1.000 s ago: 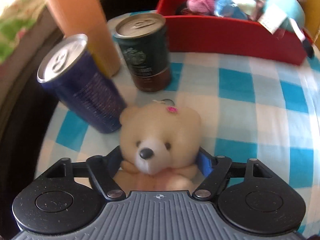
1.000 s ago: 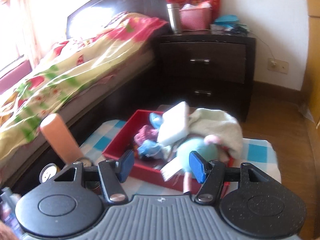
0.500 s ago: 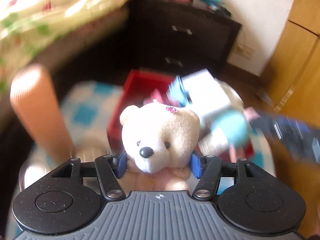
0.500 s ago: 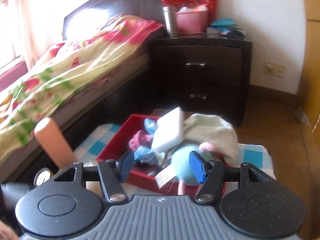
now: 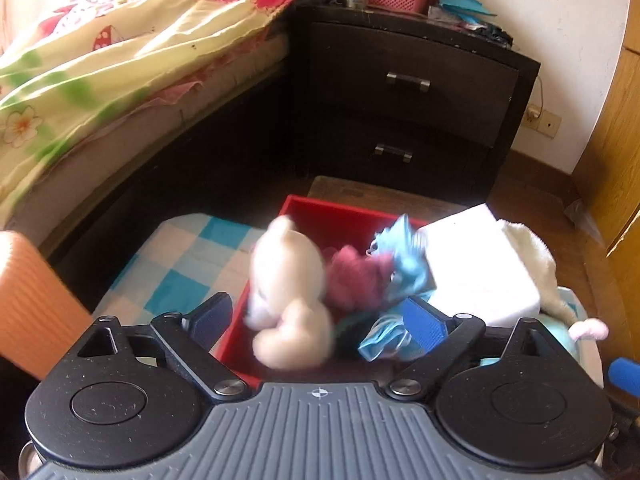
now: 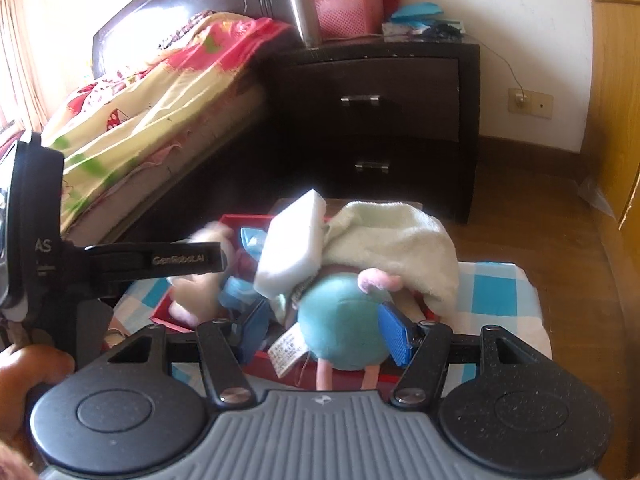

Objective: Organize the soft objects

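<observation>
1. My left gripper (image 5: 318, 318) is wide open with nothing between its pads. The cream teddy bear (image 5: 288, 300) is just ahead of it, blurred, over the near left end of the red bin (image 5: 316, 210).
2. From the right wrist view, the bear (image 6: 196, 288) shows up at the left end of the bin (image 6: 248, 219), right below my left gripper's arm; can't tell if it's resting in there or in the air.
3. My right gripper (image 6: 326, 334) is open too, fingers either side of the teal plush (image 6: 340, 320) but not squeezing it as far as I can see. That plush sits at the near right side of the bin, pink legs hanging over the front edge.
4. Further in from my left gripper: a pink fuzzy thing (image 5: 356, 280), a crumpled blue fabric piece (image 5: 404, 264), then a white sponge block (image 5: 476, 268) off to the right with a pale towel (image 6: 396, 236) draped behind it.
5. The bin sits on a worktop with a blue-and-white checked cloth (image 5: 180, 264). An orange ribbed cylinder (image 5: 32, 304) stands to the far left of my left gripper.
</observation>
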Tool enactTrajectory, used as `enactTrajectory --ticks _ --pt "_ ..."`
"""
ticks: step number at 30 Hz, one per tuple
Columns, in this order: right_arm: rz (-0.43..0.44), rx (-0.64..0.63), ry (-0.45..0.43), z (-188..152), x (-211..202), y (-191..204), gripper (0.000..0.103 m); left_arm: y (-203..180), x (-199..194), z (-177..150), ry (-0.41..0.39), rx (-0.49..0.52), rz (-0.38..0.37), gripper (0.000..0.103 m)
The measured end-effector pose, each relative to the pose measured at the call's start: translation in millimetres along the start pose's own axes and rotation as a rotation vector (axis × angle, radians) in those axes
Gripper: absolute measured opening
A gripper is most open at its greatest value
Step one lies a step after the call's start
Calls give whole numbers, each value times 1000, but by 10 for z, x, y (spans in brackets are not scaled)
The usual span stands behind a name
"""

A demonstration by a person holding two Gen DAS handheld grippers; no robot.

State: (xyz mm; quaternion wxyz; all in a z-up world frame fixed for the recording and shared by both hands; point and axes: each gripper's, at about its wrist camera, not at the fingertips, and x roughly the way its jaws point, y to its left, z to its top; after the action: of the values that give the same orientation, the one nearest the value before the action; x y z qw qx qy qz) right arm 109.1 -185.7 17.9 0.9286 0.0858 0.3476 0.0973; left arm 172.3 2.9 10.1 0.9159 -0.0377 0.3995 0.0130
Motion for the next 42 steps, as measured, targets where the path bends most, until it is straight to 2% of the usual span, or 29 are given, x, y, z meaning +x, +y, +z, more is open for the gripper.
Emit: enactTrajectory --ticks 2,7,15,24,31,42 --pt "2 -4 0 1 -26 11 39 17 -100 -32 -1 4 -18 90" --pt "-57 -17 -32 -24 -160 29 39 6 -416 -160 -28 43 -19 92" --pt "-117 -37 -37 -98 -279 94 39 49 -702 -418 -34 81 -26 92" --pt "-141 -20 -21 -237 -320 72 40 99 -828 -507 -42 66 -40 92" --pt "-136 -26 -12 -307 -327 110 40 29 -865 -607 -40 109 -34 93" --pt "-151 -18 8 -456 -423 42 41 37 -955 -764 -30 124 -30 93"
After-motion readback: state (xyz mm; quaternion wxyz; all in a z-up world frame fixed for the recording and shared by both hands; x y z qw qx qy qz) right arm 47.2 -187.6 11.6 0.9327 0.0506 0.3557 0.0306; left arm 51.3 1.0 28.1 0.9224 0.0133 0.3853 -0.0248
